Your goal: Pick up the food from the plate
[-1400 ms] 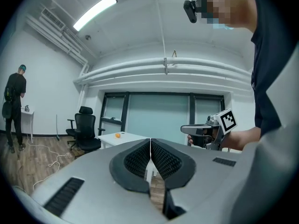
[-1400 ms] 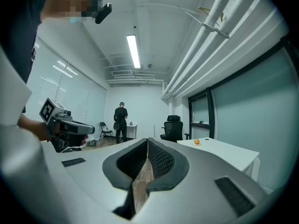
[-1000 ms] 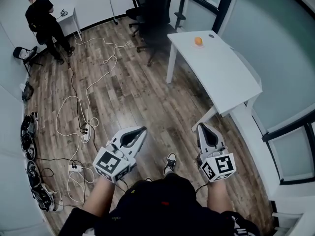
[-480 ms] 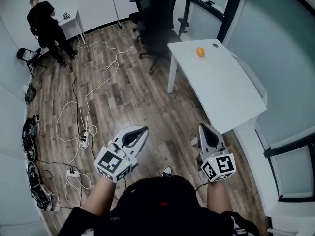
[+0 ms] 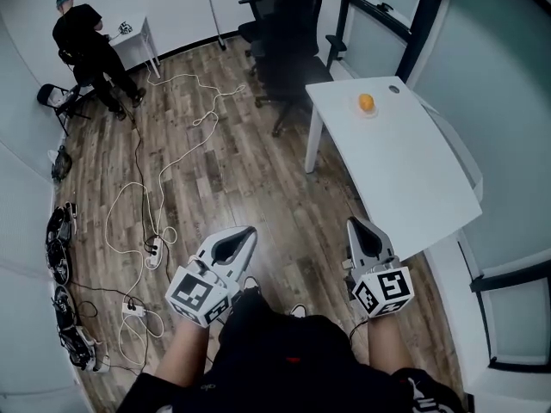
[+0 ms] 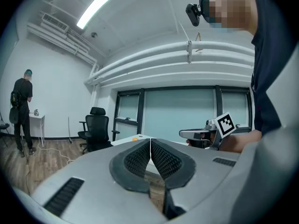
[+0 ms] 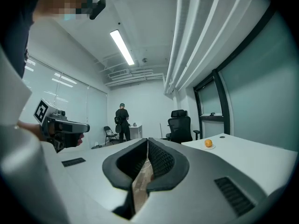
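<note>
A small orange food item [image 5: 367, 102] sits on a small plate [image 5: 368, 113] near the far end of a white table [image 5: 405, 166]; it also shows as the orange food [image 7: 208, 143] in the right gripper view and faintly as the orange food [image 6: 135, 138] in the left one. My left gripper [image 5: 250, 229] and right gripper [image 5: 352, 221] are held side by side at waist height over the wooden floor, well short of the table. Both are shut with nothing between the jaws.
Black office chairs [image 5: 284, 37] stand behind the table's far corner. White cables and power strips [image 5: 153, 249] trail across the floor at left. A person in black [image 5: 86, 46] stands at a small white desk [image 5: 138, 37] far left. Glass walls run along the right.
The view has advanced toward the table: table and orange sit lower and further right in the head view. Both grippers stay shut in the same carried pose.
</note>
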`<act>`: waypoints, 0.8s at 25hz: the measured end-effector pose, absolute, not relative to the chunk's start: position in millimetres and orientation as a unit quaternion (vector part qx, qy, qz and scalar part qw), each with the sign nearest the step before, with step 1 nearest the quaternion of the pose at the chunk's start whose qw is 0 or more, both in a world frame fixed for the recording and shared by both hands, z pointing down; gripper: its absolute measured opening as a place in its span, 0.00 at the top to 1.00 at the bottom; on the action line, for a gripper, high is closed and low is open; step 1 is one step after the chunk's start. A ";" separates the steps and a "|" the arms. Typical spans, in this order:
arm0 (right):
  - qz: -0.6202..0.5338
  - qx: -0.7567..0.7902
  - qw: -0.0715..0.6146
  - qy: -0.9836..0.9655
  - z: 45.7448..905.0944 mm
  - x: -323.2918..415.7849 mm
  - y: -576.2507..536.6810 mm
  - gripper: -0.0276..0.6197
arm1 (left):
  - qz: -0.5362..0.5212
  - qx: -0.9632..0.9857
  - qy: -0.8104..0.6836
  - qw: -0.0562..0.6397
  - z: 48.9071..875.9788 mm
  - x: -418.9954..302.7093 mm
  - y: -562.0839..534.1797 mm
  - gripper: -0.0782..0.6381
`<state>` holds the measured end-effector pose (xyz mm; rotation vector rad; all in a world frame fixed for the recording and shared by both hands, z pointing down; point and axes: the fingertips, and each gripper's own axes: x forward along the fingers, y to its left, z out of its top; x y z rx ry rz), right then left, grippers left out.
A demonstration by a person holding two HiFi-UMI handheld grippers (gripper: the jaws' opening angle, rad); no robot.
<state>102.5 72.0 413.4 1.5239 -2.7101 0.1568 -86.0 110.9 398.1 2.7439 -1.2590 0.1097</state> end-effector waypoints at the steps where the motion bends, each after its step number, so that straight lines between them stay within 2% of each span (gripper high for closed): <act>1: 0.050 0.492 0.019 -0.869 415.0 99.9 63.1 0.92 | 0.038 0.906 -0.418 0.059 398.9 -91.6 101.4 0.86; 8: 0.033 0.539 0.030 -0.841 405.1 78.5 -14.8 0.92 | 0.058 0.911 -0.408 0.015 388.7 -136.4 4.5 0.86; 20: -0.006 0.586 0.056 -0.808 385.5 20.2 -139.6 0.92 | 0.037 0.942 -0.332 0.017 403.0 -184.0 -138.3 0.86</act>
